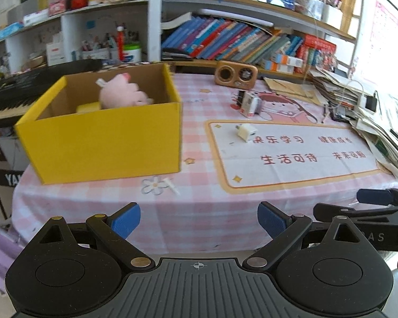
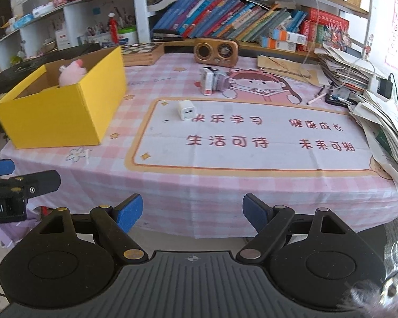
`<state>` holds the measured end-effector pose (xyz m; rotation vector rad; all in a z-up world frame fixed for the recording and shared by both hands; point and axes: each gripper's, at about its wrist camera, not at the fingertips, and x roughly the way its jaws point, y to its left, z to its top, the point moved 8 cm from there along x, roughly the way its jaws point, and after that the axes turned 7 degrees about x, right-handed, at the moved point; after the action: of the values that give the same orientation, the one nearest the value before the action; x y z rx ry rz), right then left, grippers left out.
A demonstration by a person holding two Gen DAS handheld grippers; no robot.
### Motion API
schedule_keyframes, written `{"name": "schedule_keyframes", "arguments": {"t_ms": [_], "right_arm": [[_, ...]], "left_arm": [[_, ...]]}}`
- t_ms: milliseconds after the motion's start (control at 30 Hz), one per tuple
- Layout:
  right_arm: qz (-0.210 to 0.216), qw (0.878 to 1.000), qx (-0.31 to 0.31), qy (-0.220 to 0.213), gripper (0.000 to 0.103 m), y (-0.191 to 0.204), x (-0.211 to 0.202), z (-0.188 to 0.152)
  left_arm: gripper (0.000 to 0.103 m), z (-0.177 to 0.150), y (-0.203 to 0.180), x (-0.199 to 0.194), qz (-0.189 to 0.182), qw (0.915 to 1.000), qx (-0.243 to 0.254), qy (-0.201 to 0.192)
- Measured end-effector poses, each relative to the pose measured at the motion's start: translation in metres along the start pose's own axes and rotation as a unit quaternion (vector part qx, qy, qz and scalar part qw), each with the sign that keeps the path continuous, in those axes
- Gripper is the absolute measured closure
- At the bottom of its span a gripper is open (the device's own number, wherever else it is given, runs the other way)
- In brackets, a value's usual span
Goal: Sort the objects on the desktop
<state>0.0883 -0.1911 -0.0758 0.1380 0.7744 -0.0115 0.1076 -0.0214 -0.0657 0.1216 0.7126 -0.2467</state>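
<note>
1. Both claws, left gripper [image 1: 198,222] and right gripper [image 2: 192,213], are hanging released before the table edge [image 2: 225,228].
2. The white charger [image 2: 185,111] is lying ahead (bare cloth around); the yellow box [image 2: 66,111] is sitting forward-left.

Readable print on the desk and the rigs

The tablecloth [image 2: 225,185] is showing four red Chinese phrases in its white panel: 快乐学习, 健康成长, 生活可待, 未来可期; the black keyboard stand [image 1: 5,177] at far left is showing white "YA", cut off; the left gripper [image 2: 5,193] is showing "ot.AI" on its side; the right gripper [image 1: 371,206] is reading "AS".
</note>
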Motion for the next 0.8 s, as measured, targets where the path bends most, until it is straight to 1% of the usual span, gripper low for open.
{"name": "schedule_keyframes", "arguments": {"t_ms": [400,667,800], "right_arm": [[-0.010,1.000,0.009,0.019,0.021,-0.044,0.026,0.020],[-0.012,1.000,0.013,0.026,0.021,-0.078,0.045,0.042],[-0.011,0.999,0.017,0.029,0.021,-0.096,0.056,0.052]], "left_arm": [[0.006,0.023,-0.040,0.037,-0.020,0.9996,0.013,0.015],[0.006,0.044,-0.070,0.064,-0.032,0.9992,0.016,0.017],[0.006,0.053,-0.084,0.078,-0.033,0.9991,0.018,0.022]]}}
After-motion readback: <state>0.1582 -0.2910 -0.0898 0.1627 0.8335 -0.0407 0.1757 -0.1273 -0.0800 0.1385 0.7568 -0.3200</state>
